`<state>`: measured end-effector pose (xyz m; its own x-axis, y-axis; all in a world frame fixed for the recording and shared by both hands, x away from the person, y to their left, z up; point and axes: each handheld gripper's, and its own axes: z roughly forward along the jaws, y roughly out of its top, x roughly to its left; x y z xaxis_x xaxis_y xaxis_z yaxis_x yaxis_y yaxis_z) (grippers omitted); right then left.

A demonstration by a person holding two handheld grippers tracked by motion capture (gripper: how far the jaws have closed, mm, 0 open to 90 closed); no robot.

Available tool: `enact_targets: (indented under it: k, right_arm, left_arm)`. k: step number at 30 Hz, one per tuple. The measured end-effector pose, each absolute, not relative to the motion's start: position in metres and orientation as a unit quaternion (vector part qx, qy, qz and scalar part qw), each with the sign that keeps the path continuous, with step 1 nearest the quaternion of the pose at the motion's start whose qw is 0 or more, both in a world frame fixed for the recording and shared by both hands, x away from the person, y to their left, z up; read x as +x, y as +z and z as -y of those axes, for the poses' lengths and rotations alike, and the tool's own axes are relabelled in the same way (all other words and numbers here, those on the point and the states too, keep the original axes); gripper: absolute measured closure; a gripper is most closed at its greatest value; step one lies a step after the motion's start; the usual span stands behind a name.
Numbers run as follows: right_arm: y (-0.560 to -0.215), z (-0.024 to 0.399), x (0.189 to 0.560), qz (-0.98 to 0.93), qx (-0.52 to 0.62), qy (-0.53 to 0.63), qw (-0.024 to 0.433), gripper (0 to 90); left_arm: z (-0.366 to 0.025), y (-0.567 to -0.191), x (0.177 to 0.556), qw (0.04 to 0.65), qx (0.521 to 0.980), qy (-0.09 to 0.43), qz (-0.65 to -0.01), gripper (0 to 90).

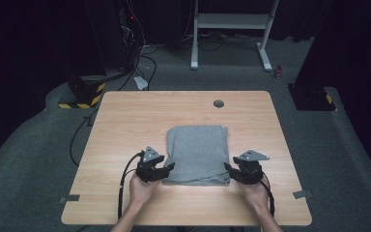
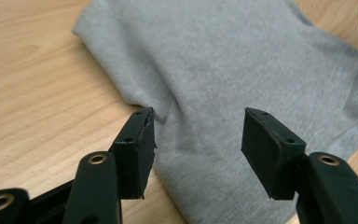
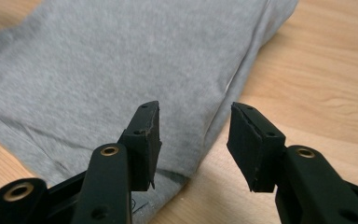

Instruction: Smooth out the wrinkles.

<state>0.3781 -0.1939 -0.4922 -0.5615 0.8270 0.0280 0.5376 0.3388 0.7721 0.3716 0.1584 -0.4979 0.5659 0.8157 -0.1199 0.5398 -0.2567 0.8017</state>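
A folded grey garment [image 1: 197, 153] lies in the middle of the wooden table [image 1: 125, 121]. My left gripper [image 1: 168, 169] sits at the garment's near left corner, jaws open, with grey cloth [image 2: 223, 70] showing between and beyond them. My right gripper [image 1: 228, 169] is at the near right corner, also open, straddling the folded right edge of the cloth [image 3: 98, 60]. In the left gripper view the left gripper [image 2: 197, 133] hovers just over the fabric. In the right gripper view the right gripper [image 3: 194, 123] does the same, with nothing pinched.
A small round grey grommet [image 1: 218, 103] sits near the table's far edge. White desk legs [image 1: 232, 29] and cables [image 1: 140, 53] stand on the carpet beyond. Tape marks [image 1: 69, 198] lie at the table's near corners.
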Motion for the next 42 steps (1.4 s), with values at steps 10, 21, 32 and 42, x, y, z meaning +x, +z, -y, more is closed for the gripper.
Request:
enact_targets:
  k: [10, 21, 32, 42]
  right_arm:
    - [-0.479, 0.213, 0.375, -0.773, 0.443, 0.406, 0.202, 50.6]
    - [-0.473, 0.23, 0.37, -0.76, 0.449, 0.421, 0.21, 49.8]
    - [-0.471, 0.242, 0.366, -0.748, 0.458, 0.431, 0.212, 49.2]
    - [-0.469, 0.255, 0.361, -0.735, 0.465, 0.442, 0.219, 49.5]
  left_arm:
    - [-0.173, -0.485, 0.367, 0.449, 0.755, 0.178, -0.443, 40.9]
    - [-0.186, -0.478, 0.362, 0.463, 0.74, 0.183, -0.452, 39.7]
    - [-0.202, -0.477, 0.358, 0.468, 0.725, 0.189, -0.468, 38.8]
    - [-0.217, -0.48, 0.354, 0.472, 0.712, 0.192, -0.483, 38.8]
